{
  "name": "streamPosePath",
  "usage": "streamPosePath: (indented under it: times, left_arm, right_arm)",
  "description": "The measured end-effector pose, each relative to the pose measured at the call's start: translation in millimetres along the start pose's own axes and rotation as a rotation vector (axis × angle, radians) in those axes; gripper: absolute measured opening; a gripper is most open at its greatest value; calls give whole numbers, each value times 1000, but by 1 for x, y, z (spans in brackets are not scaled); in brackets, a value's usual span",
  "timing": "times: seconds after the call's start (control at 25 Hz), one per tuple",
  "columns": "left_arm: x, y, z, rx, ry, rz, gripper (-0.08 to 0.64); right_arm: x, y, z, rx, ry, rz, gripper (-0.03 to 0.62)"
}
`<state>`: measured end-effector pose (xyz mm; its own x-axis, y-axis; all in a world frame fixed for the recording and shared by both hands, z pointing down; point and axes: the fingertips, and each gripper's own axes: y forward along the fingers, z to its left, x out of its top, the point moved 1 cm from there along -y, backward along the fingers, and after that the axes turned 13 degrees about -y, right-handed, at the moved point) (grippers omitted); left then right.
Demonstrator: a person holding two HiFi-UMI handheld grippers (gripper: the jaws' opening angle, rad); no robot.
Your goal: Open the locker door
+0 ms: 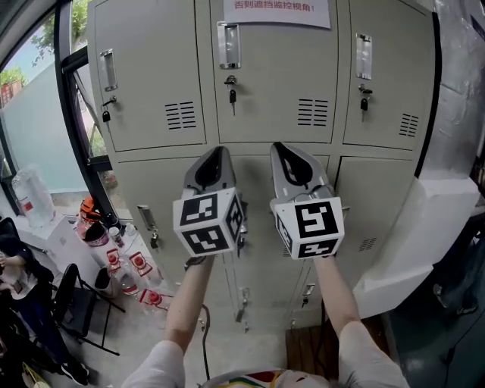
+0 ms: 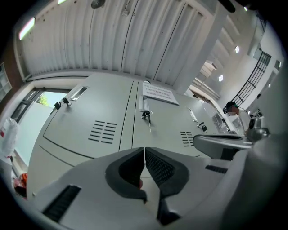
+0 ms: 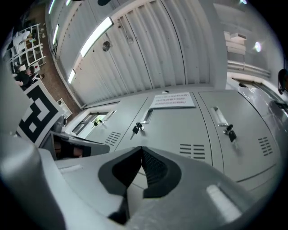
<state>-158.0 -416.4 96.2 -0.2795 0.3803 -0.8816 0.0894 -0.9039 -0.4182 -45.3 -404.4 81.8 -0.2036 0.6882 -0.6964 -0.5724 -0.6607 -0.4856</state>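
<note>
Upper middle locker door (image 1: 273, 83): it is sitting shut in the top row of the grey lockers, straight ahead of both grippers, which are not touching it.
Handle (image 1: 229, 45) and key (image 1: 232, 92): the handle is sitting near the door's left edge, and the key is hanging from the lock just below it.
Paper notice (image 1: 277, 10): it is covering the top of that door.
Left gripper (image 1: 220, 150): it is tilting up at the lockers, jaws clenched tip to tip on nothing (image 2: 144, 148).
Right gripper (image 1: 279, 145): it is riding just beside the left one, also tilting up, jaws pressed together and empty (image 3: 141, 147).
In the way: seen from the head, both grippers and their marker cubes are hiding much of the lower middle door (image 1: 254, 280).
Neighbouring doors: the upper left door (image 1: 151, 76) and the upper right door (image 1: 383, 83) are staying closed, each with a key hanging from its lock.
Left side: a window (image 1: 38, 114) is letting in daylight; red-labelled bottles (image 1: 129, 269) are standing on the floor near a black chair (image 1: 72, 299).
Right side: a white wrapped column (image 1: 447, 182) is rising beside the lockers.
</note>
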Motion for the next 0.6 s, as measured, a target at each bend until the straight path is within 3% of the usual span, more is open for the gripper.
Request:
streamPosePath:
  times: [0.28,0.6]
  left_arm:
    - [69,30,-2,11,34,-76,17]
    - [83,36,6,19,89,-71,18]
  right_arm:
    - [60,44,-27,-34,-53,-100,2]
    - [90,83,-44,17,-43,-131,2]
